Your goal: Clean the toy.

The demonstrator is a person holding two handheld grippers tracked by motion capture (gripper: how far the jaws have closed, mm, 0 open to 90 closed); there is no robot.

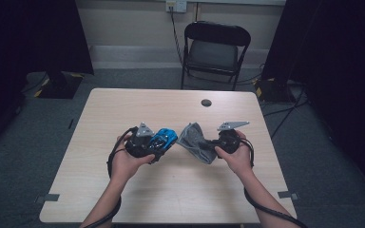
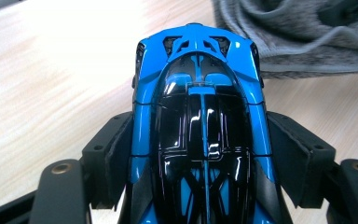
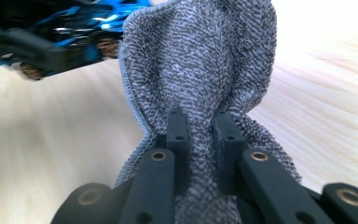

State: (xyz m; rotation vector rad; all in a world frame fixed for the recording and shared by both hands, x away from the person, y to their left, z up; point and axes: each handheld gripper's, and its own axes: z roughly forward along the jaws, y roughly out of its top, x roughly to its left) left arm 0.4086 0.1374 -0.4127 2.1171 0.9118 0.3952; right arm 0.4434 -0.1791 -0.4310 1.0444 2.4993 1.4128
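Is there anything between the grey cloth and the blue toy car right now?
Nothing visible. The grey cloth, pinched in the right gripper, hangs beside the blue toy car clamped in the left gripper, with bare table between.

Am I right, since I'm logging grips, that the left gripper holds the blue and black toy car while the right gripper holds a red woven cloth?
Not quite: the cloth is grey, not red, as the right gripper view shows. The right gripper pinches it, and the left gripper holds the blue and black toy car.
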